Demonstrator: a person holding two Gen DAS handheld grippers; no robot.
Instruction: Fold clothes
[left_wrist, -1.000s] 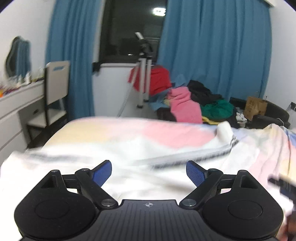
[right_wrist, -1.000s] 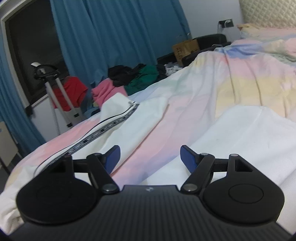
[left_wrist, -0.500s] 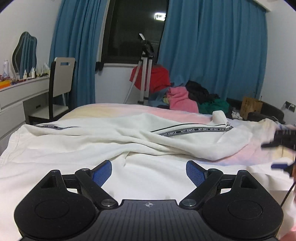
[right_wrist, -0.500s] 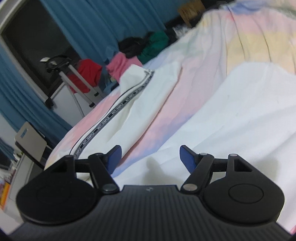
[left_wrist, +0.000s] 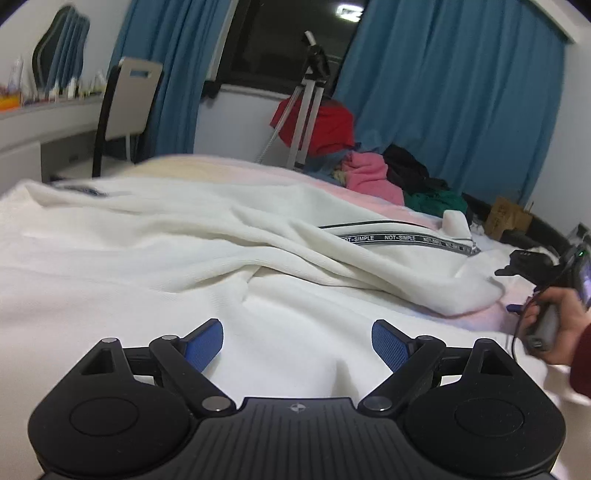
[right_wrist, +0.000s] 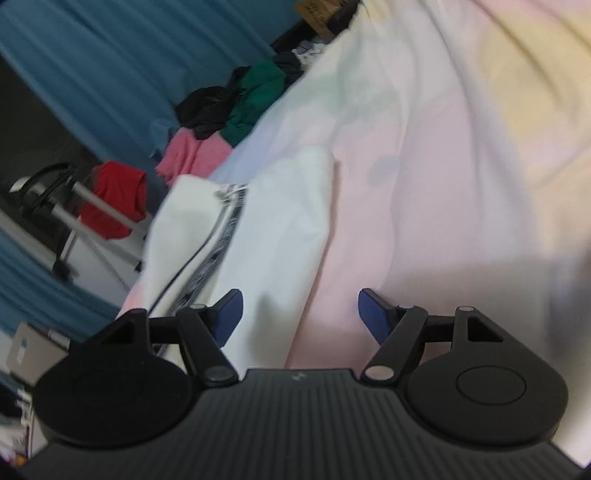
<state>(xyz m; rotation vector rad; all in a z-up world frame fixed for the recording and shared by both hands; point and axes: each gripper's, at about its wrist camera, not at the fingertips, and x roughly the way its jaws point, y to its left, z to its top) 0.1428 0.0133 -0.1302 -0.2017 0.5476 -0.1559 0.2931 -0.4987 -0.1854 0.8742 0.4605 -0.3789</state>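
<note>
A white sweatshirt (left_wrist: 184, 243) with a black NOT-SIMPLE stripe lies spread and rumpled on the bed. My left gripper (left_wrist: 297, 345) is open and empty, low over the garment's body. The striped sleeve (right_wrist: 258, 236) lies on the pastel bedsheet (right_wrist: 443, 177). My right gripper (right_wrist: 297, 314) is open and empty, straddling the sleeve's edge; it also shows in the left wrist view (left_wrist: 532, 273), held by a hand at the far right beside the sleeve end.
A pile of clothes (left_wrist: 373, 177) in red, pink, black and green lies beyond the bed, with a tripod (left_wrist: 306, 96) and blue curtains (left_wrist: 443, 96). A chair (left_wrist: 125, 107) and white desk stand at left. A cardboard box (left_wrist: 508, 218) sits at right.
Both grippers have dropped closer to the garment. The right gripper has tilted and moved over the sleeve's edge. Both stay open.
</note>
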